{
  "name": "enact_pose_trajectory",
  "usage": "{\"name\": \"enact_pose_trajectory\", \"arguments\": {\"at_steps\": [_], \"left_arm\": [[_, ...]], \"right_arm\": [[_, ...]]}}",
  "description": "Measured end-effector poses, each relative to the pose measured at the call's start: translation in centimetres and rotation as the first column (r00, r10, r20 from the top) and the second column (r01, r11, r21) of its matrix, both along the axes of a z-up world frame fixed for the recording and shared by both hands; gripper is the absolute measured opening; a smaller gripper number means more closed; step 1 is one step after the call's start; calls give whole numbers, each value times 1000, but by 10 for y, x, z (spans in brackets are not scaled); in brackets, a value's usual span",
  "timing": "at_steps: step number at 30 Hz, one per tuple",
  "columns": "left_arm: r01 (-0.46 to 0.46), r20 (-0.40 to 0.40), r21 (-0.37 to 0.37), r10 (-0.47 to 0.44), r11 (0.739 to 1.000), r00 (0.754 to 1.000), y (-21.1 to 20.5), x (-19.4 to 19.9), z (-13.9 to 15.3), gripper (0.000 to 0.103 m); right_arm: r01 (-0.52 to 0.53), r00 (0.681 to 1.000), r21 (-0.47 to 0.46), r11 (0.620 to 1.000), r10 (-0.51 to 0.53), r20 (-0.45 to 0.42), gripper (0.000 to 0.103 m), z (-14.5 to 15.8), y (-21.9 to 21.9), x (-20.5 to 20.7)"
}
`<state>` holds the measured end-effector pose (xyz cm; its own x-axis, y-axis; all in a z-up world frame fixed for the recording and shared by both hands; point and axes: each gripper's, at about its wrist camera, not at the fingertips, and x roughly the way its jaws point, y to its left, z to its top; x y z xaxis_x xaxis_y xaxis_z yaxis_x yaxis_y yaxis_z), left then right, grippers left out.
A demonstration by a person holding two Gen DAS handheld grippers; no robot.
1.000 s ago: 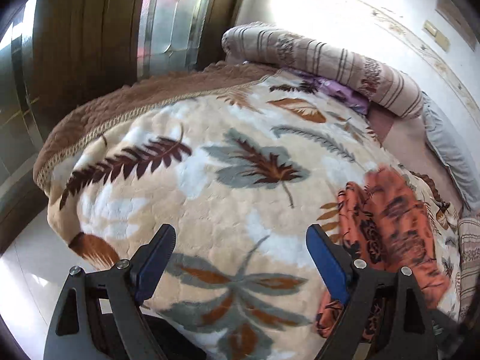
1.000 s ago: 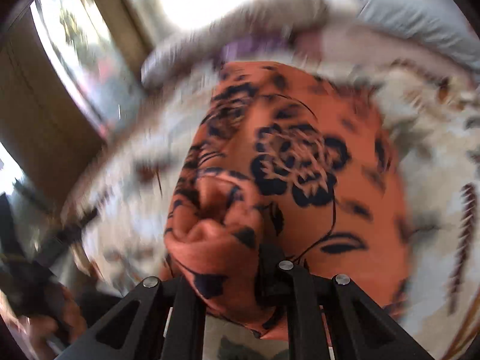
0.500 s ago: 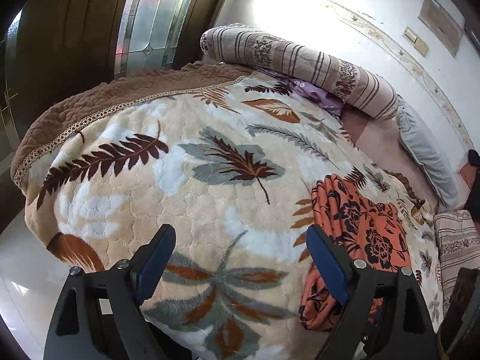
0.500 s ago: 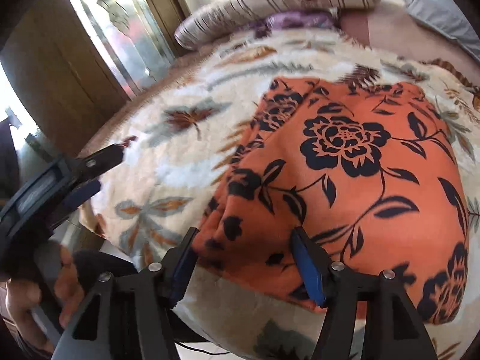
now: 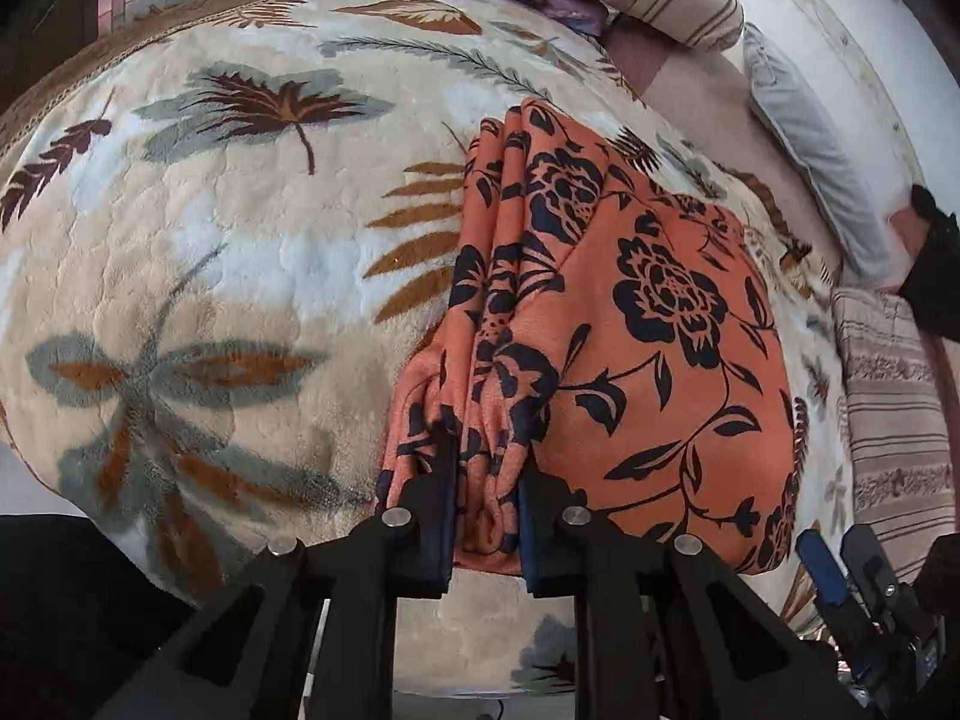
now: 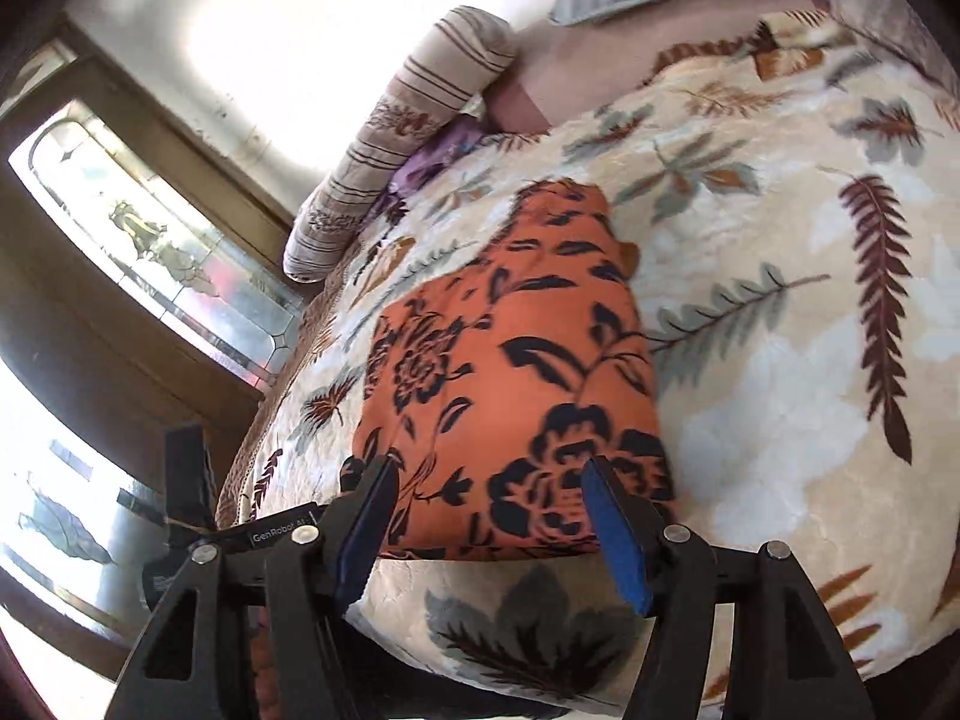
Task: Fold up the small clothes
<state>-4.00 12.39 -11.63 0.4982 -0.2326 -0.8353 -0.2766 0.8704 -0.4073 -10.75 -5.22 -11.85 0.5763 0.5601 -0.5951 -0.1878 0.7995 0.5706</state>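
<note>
An orange garment with black flowers lies folded on the leaf-patterned blanket. My left gripper is shut on the garment's bunched near-left edge. In the right wrist view the garment lies just beyond my right gripper, which is open and empty, its blue pads over the garment's near edge. The right gripper also shows in the left wrist view, at the lower right.
A striped bolster and a grey pillow lie at the far side of the bed. A striped cushion sits at the right. A glass-panelled wooden door stands beyond the bed's left edge.
My left gripper moved right onto the garment's near-left edge and closed on it. My right gripper let go of the garment earlier and has shifted toward its right side, still open.
</note>
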Motion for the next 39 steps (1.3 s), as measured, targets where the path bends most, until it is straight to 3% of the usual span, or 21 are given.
{"name": "enact_pose_trajectory", "arguments": {"at_steps": [4,8,14,15,16,17,18,20,22,23,24,26,30,31,35,37,39], "left_arm": [[-9,9,61,9,998,1000,-3,-9,8,17],[-37,-1,19,37,999,999,3,-11,1,24],[-7,-17,58,8,998,1000,2,-11,5,26],[-3,-20,69,4,998,1000,0,-11,6,26],[0,-25,80,2,997,1000,-2,-9,8,26],[3,-31,101,0,995,1000,-4,-7,11,27],[4,-34,141,1,990,999,-8,-7,19,27],[3,23,248,-9,969,1000,-19,-12,49,29],[6,139,300,-50,954,989,-33,-12,83,42],[19,175,311,-77,950,982,-39,-6,94,57],[40,201,320,-110,947,973,-47,3,101,62],[74,193,347,-149,935,970,-56,31,95,62],[109,-60,370,-93,923,994,-47,94,17,63],[89,-29,339,-84,937,996,-40,91,11,65],[86,10,358,-96,930,995,-38,82,11,67],[79,14,342,-90,936,996,-35,82,10,69],[72,12,324,-80,943,997,-32,80,7,70]], "right_arm": [[-12,999,61,998,14,-41,67,-3,-14,17],[-43,998,117,992,49,-49,75,1,-20,36],[-124,989,314,941,142,-35,77,9,-17,84],[-138,985,369,919,166,-47,81,5,-16,97],[-148,972,435,888,211,-101,89,-9,-12,115],[-151,949,469,870,261,-178,89,-28,-4,130],[-134,930,467,874,274,-247,89,-46,1,139],[-124,928,513,849,282,-243,89,-61,3,141],[-136,931,522,842,289,-223,89,-60,2,140],[-132,931,530,838,288,-224,89,-61,2,140],[-129,931,533,836,287,-226,89,-63,3,141],[-128,926,531,837,292,-237,89,-61,5,142],[-157,916,533,831,325,-237,90,-44,-1,142],[-162,926,541,825,317,-207,90,-33,-9,142],[-167,934,588,792,318,-163,90,-11,-18,174],[-156,902,582,798,355,-245,90,-28,3,202],[-145,857,483,863,353,-374,90,-63,29,222]]}}
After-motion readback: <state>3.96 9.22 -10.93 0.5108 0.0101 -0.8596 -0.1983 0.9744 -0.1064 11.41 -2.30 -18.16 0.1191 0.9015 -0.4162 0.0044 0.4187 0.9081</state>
